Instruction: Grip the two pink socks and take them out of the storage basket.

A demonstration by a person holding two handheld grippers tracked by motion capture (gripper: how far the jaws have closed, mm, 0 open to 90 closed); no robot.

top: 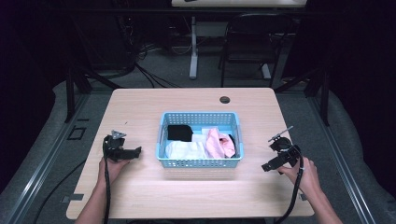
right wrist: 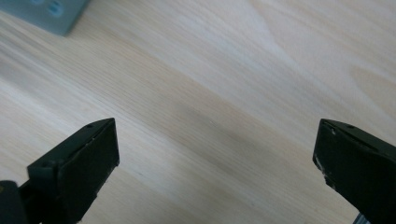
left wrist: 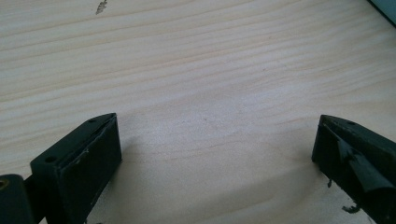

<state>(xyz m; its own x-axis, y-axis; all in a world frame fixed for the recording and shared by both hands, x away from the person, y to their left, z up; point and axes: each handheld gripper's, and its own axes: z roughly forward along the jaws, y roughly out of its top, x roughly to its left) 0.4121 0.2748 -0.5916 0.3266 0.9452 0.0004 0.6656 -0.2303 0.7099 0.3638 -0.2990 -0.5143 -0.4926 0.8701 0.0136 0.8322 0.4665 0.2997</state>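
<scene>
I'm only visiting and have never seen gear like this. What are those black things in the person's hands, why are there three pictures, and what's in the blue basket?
No machine works here: a person holds a hand-operated gripper in each hand, a clamp with two black jaws. The high view looks down on the wooden table. There the left gripper sits left of the blue basket and the right gripper sits right of it. The other two pictures come from small cameras riding on the grippers, looking along their own jaws. In the left gripper view the left gripper stands wide open over bare wood; the right gripper in its own view does too. Neither holds anything. The basket holds folded cloth pieces: black, white and pink.
</scene>
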